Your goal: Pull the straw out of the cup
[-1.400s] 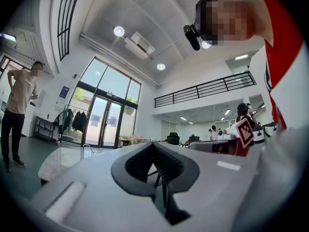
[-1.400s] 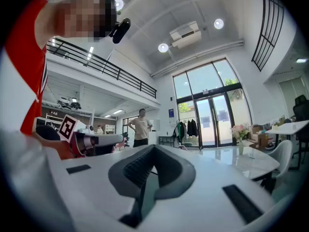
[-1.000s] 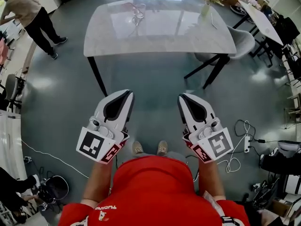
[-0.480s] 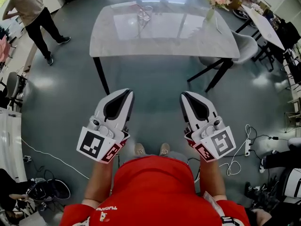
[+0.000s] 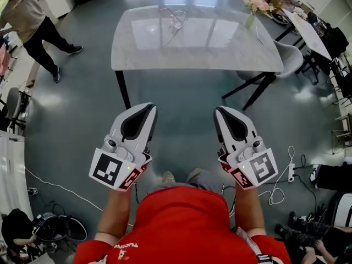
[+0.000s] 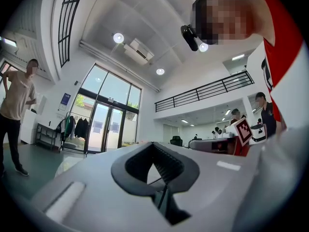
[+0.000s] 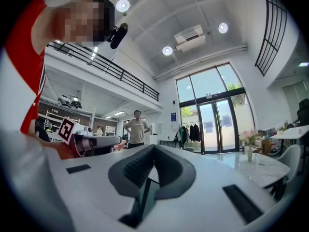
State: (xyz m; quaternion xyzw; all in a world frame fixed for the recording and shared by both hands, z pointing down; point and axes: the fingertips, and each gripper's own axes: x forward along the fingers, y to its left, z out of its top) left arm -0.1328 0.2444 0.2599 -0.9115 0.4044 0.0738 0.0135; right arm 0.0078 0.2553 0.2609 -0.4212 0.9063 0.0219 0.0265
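Head view: held side by side above grey floor (image 5: pixel 181 98), short of pale table (image 5: pixel 231 54): left gripper (image 5: pixel 147 110), right gripper (image 5: pixel 221 112). Noted on table's far side, well apart from both: clear cup with straw (image 5: pixel 175 16).
Left gripper view: jaws seen pressed together, nothing between.
Right gripper view: jaws likewise found together, empty.

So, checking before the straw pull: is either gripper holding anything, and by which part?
Nothing is held: the left gripper and right gripper are both shut and empty.
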